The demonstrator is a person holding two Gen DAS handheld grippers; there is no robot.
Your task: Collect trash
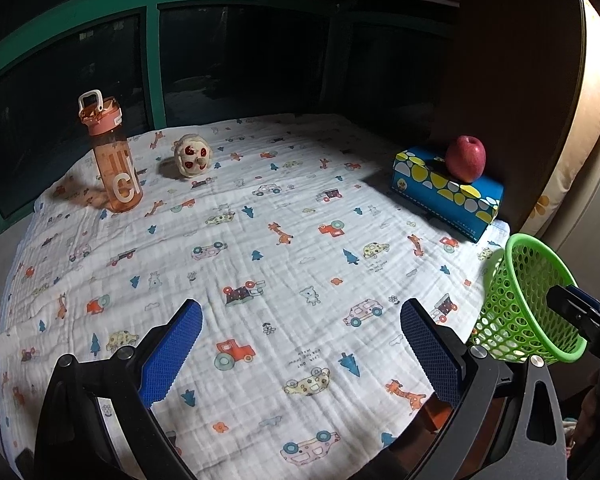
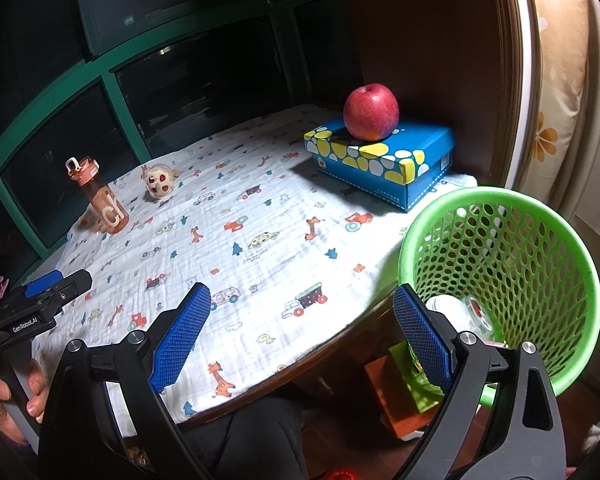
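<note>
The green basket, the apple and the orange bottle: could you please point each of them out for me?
green basket (image 2: 420,224), right wrist view, on its near-left rim.
apple (image 2: 371,111), right wrist view, on the middle of its red skin.
orange bottle (image 1: 116,168), left wrist view, on its clear body.

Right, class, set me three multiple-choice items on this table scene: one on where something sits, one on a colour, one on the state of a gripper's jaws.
1. Where is the apple?
A. in the basket
B. on the blue box
C. beside the bottle

2. What colour is the basket?
A. green
B. red
C. white

3. How do the right gripper jaws stand?
A. shut on the bottle
B. shut on the apple
C. open, holding nothing

Key: 1 B, the apple rests on the box lid. 2 A, its mesh wall and rim are bright green. 3 C, the two blue pads stand wide apart with only the patterned cloth between them.
</note>
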